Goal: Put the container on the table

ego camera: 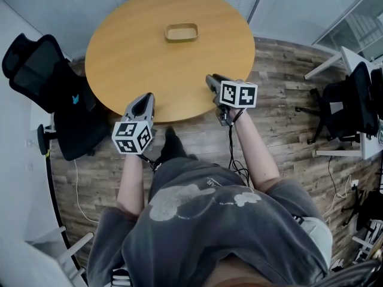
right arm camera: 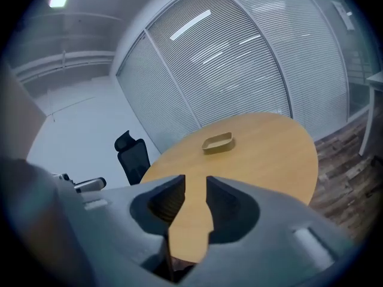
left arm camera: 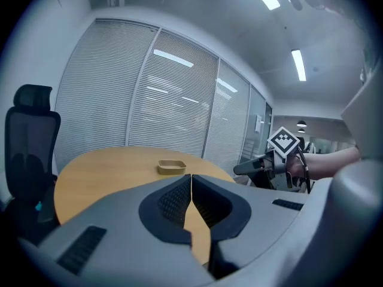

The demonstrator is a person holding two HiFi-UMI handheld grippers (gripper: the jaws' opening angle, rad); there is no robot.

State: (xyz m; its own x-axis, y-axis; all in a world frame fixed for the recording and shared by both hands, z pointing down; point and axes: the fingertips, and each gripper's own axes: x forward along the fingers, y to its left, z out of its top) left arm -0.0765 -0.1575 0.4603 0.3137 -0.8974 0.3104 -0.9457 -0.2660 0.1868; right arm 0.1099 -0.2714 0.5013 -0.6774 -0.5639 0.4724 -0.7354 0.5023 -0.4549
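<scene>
Sitting well beyond left tongs (ego camera: 145, 98), right tongs (ego camera: 211, 78): container (ego camera: 181, 32).

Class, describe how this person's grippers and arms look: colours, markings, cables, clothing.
The left gripper and right gripper are grey, each with a white cube of black square markers. A black cable trails from the right one. The sleeves are grey.

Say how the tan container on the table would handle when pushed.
The shallow tan rectangular container sits low and wide, so probably won't tip or roll. It looks empty and thin-walled, likely light, and should slide on the smooth round wooden table.
</scene>
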